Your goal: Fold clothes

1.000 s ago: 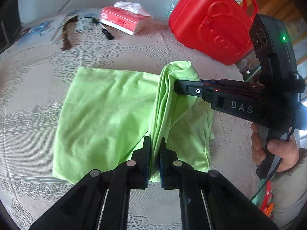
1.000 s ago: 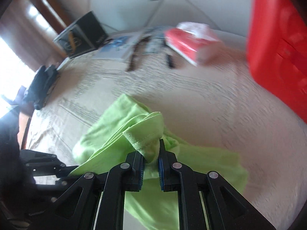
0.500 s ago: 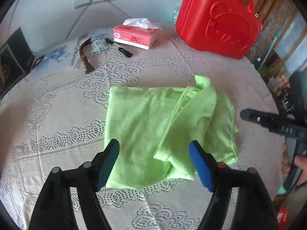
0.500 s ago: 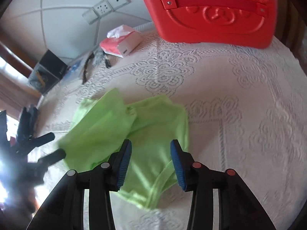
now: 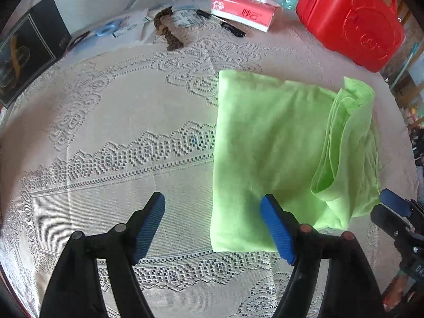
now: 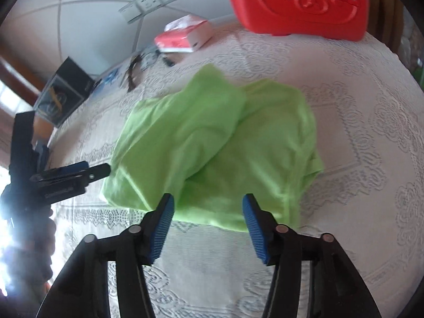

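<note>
A lime-green garment [image 5: 278, 148] lies folded on the lace tablecloth [image 5: 119, 145], with a loose flap doubled over along its right side. My left gripper [image 5: 213, 209] is open above the cloth's near left corner, its right pad over the fabric edge and nothing pinched. In the right wrist view the same garment [image 6: 212, 148] lies rumpled ahead of my right gripper [image 6: 208, 212], whose jaws are opening just above its near edge, clear of the fabric. The left gripper [image 6: 79, 172] shows at that view's left, the right gripper's fingertip [image 5: 394, 204] at the left view's right edge.
A red plastic case [image 5: 352, 18] stands at the far right of the table. Beside it lie a red tissue pack [image 5: 243, 10], a black pen [image 5: 228, 25], papers and a dark picture box [image 5: 29, 47] at the far left. Wall sockets [image 6: 153, 0] sit behind.
Both grippers let go of the green garment and opened. It dropped flat onto the tablecloth, and both grippers drew back toward its near edge, the left sliding to its left corner.
</note>
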`<state>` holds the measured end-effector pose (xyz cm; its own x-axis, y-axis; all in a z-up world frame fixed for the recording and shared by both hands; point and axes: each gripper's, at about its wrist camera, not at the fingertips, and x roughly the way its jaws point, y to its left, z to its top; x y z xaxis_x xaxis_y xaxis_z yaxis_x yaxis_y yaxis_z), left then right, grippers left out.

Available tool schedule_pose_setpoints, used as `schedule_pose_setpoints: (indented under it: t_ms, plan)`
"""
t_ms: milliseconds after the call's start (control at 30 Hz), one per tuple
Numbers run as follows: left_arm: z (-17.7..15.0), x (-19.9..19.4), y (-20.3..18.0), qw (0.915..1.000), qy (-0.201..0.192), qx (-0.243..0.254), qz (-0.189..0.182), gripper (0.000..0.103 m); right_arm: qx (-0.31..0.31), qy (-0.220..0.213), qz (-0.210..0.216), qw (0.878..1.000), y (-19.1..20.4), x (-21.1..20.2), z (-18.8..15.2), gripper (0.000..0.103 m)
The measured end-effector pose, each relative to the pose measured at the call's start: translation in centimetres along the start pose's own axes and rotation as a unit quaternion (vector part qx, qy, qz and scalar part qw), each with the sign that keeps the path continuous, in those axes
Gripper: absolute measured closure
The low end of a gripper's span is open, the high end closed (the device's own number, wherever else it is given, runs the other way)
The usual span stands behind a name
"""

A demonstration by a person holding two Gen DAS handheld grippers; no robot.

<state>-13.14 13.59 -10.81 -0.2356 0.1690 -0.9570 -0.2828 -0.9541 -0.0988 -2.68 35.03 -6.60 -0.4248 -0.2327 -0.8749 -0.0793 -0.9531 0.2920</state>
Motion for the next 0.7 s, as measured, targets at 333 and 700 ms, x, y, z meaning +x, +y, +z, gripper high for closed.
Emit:
schedule_pose_setpoints:
  t_ms: [333,700]
  plan:
    - [-2.3,0.7,-0.9,0.999,0.013,0.015,-0.04,0.062,-0.033,-0.03,-0.087,0.995,3.1,2.6,2.4,0.095]
    - [-1.9,-1.2,-1.0,0.9984,0.006,0.006,-0.055,0.056,0.213,-0.03,-0.074,0.974,-12.5,-1.4,-5.6,0.082]
